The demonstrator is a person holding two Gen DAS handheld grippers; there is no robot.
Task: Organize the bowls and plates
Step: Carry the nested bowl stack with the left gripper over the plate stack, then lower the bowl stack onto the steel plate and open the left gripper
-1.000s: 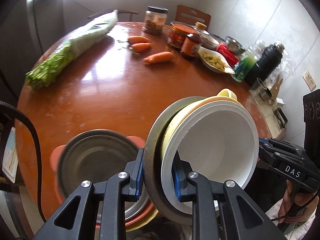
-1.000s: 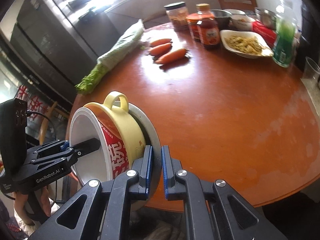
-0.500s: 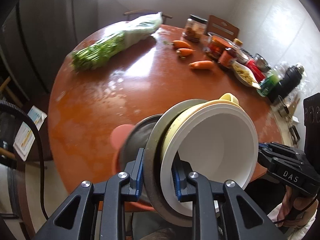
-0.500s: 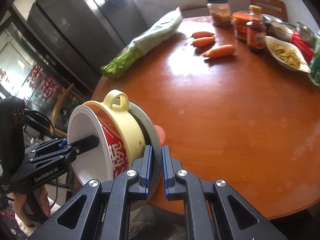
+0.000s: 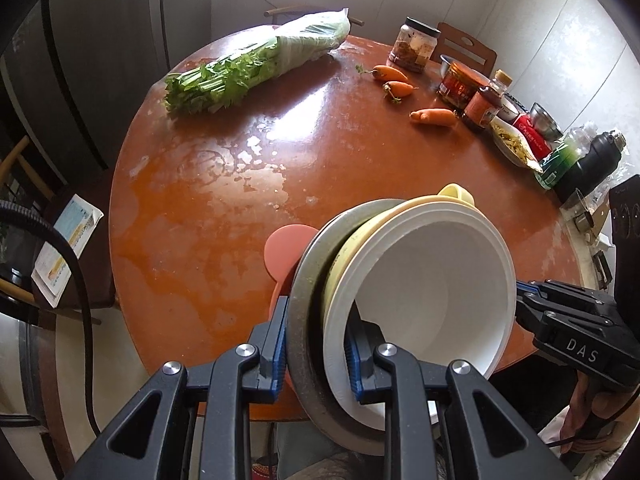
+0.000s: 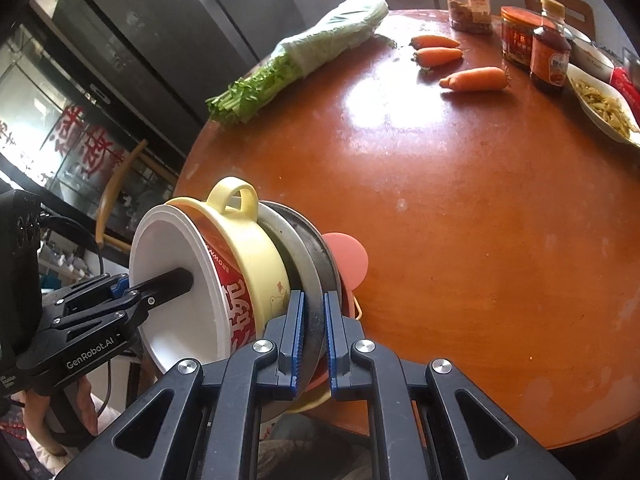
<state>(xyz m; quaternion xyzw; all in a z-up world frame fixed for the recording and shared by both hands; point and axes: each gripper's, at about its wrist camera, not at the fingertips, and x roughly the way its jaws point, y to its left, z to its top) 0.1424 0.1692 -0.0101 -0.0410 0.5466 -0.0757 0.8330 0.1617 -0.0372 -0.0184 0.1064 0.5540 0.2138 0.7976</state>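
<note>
A tilted stack is held on edge above the near rim of the round table: a white bowl nested in a yellow handled bowl, nested in a grey metal plate. My left gripper is shut across the stack's rim. My right gripper is shut on the metal plate's edge from the opposite side. A pink plate lies on the table behind the stack, mostly hidden; it also shows in the right wrist view.
The orange table carries bagged greens, three carrots, jars and a sauce bottle, a dish of food, a green bottle and a black flask at the far right. Chairs stand around. A fridge stands left.
Both grippers have risen and pulled back with the stack. The stack of a metal bowl and pink plate left on the table is now mostly hidden behind the held stack.
</note>
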